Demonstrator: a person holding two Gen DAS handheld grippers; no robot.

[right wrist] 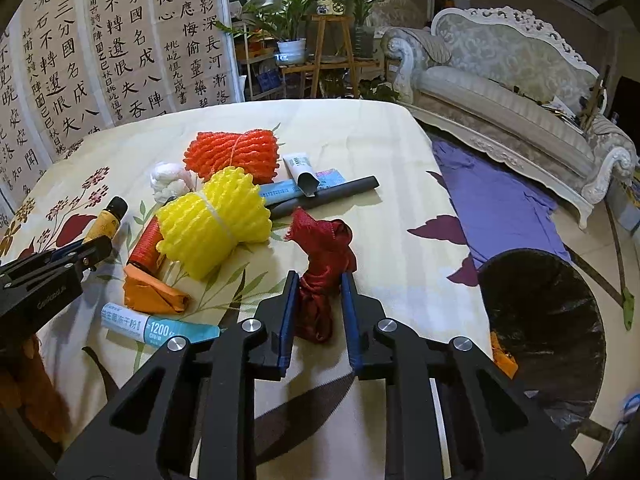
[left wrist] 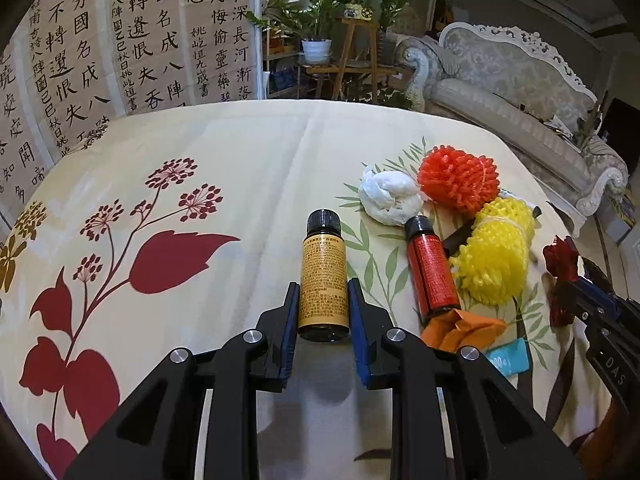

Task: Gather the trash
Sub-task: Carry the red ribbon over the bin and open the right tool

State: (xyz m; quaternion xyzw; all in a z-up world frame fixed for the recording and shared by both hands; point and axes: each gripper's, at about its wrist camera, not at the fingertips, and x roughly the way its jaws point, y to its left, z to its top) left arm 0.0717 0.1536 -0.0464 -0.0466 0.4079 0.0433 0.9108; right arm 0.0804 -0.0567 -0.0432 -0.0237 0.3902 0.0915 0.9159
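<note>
The left gripper [left wrist: 323, 292] is clamped on a gold-labelled bottle [left wrist: 323, 276] lying on the floral tablecloth [left wrist: 248, 152], black cap pointing away. Just right of it lie a red bottle [left wrist: 432, 268], a white paper wad [left wrist: 390, 198], and yellow foam netting [right wrist: 214, 222] (orange foam netting [right wrist: 232, 154] sits behind). Further right, the right gripper [right wrist: 319, 286] pinches a crumpled dark red mesh bag [right wrist: 322, 256]. A black-lined bin [right wrist: 544, 320] stands beside the table's right edge.

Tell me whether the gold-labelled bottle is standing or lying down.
Lying down: the gold-labelled bottle rests on its side on the tablecloth, cap pointing away.
</note>
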